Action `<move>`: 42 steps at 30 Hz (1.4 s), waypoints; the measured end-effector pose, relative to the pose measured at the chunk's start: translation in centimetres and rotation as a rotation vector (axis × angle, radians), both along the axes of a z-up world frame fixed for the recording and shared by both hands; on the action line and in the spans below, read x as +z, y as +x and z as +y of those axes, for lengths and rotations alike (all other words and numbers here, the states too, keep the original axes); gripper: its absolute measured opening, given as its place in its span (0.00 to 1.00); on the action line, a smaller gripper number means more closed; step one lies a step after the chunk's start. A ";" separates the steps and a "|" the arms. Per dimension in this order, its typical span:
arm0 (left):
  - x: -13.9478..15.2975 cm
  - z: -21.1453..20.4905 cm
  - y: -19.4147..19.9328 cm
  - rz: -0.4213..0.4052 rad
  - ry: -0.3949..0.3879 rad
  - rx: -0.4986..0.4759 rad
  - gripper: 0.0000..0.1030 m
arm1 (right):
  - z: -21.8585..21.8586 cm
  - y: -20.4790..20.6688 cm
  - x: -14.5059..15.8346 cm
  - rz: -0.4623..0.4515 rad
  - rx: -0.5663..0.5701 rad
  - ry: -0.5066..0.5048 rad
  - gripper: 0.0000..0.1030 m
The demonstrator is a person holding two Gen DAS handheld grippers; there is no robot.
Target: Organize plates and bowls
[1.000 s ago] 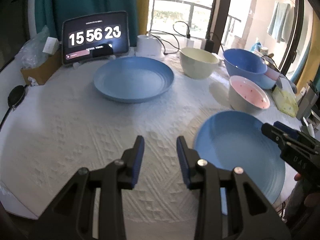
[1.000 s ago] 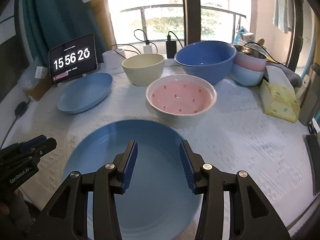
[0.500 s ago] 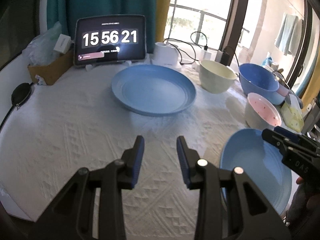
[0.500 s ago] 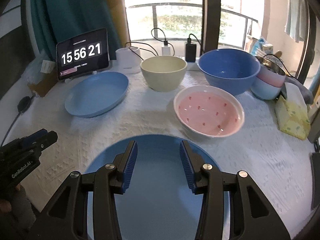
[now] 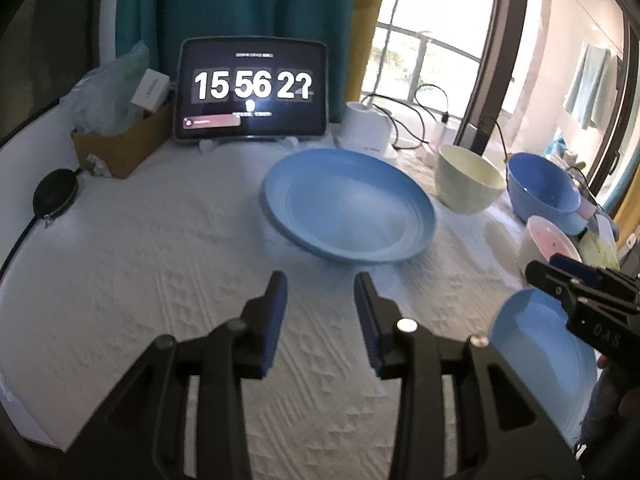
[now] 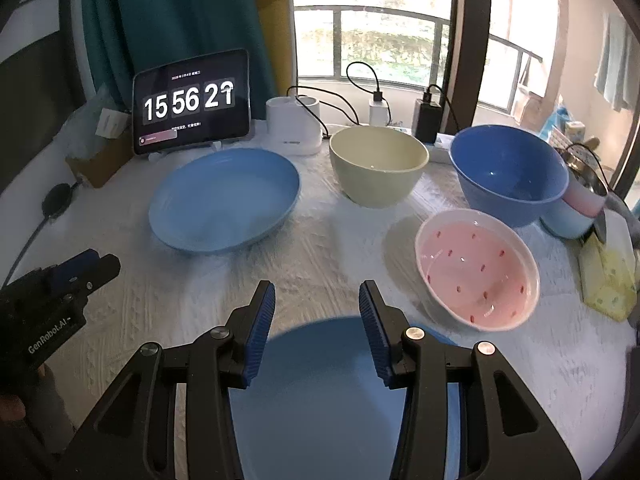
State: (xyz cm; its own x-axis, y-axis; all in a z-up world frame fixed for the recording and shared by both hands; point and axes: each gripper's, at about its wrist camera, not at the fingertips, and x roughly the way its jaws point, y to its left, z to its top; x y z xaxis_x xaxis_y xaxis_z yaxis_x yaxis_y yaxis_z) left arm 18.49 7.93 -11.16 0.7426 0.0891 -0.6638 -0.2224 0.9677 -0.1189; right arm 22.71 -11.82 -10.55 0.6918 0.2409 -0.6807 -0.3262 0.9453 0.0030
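The left gripper (image 5: 320, 300) hung above the white textured cloth (image 5: 160, 280) with its blue-padded jaws spread wide and nothing between them, pointed toward the far blue plate (image 5: 348, 208). That plate lay flat and face up near the desk's back edge, just in front of the tablet clock (image 5: 252, 92) and the white charger base (image 5: 366, 130) — being round, it had no long axis to speak of.

The right gripper (image 6: 316, 312) was likewise wide apart and empty, poised over the near blue plate (image 6: 320, 392), which sat flat at the desk's front edge with its far rim showing between the fingers. The jaws did not appear to touch it.

Along the back edge, to the right of the far plate, stood the cream bowl (image 6: 378, 166) and then the large blue bowl (image 6: 508, 172), both upright with mouths up. The pink speckled bowl (image 6: 476, 268) rested in front of the blue one, toward the right side — whether it sat level or slightly tipped could not be told. Behind it at the right edge stood a pink-and-pale-blue stack of small bowls (image 6: 580, 208), beside a yellow tissue pack (image 6: 608, 276).
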 end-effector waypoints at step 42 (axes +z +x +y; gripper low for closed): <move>-1.9 4.9 6.4 0.033 -0.068 0.028 0.45 | 5.8 7.0 -2.2 0.081 0.033 -0.014 0.45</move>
State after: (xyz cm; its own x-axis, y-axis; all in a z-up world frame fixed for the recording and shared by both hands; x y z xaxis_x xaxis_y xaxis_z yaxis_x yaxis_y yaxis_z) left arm 24.92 12.79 -13.09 0.7178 0.0632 -0.6934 -0.2542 0.9509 -0.1765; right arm 29.75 -6.06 -12.74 0.6259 0.2527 -0.7378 -0.3561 0.9343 0.0180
